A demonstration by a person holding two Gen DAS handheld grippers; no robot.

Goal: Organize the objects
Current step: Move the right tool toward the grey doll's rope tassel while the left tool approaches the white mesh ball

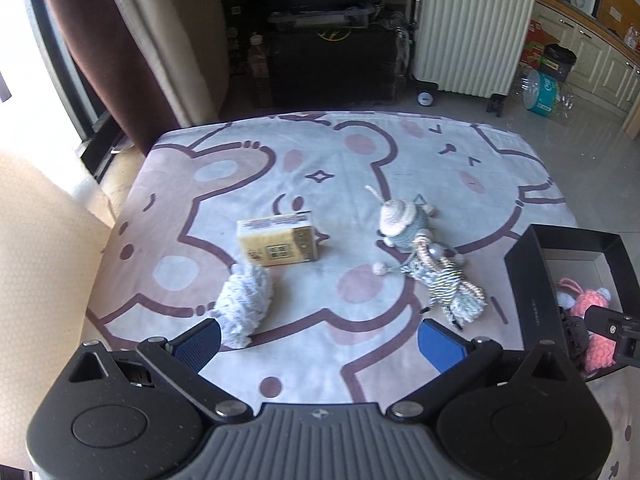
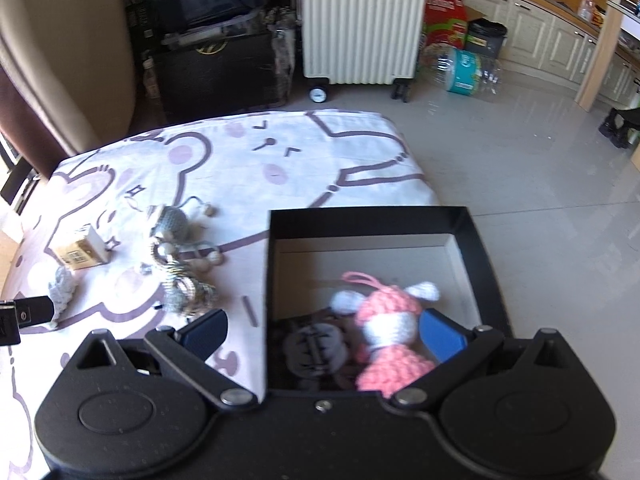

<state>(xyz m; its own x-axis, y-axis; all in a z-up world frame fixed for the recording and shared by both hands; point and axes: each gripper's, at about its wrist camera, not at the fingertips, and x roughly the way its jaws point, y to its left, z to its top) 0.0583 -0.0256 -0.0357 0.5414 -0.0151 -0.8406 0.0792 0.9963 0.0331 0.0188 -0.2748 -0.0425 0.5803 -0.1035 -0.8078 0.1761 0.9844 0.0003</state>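
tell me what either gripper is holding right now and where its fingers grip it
Nothing. The left gripper and right gripper are both open and empty.

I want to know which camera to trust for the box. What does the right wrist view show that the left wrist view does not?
Only the right wrist view shows the whole inside of the black box and a dark clip beside the pink doll. Only the left wrist view shows the yellow pack and fluffy toy clearly and close. Both show the mat, the rope toys and the doll in the box. Both grippers, left and right, are open.
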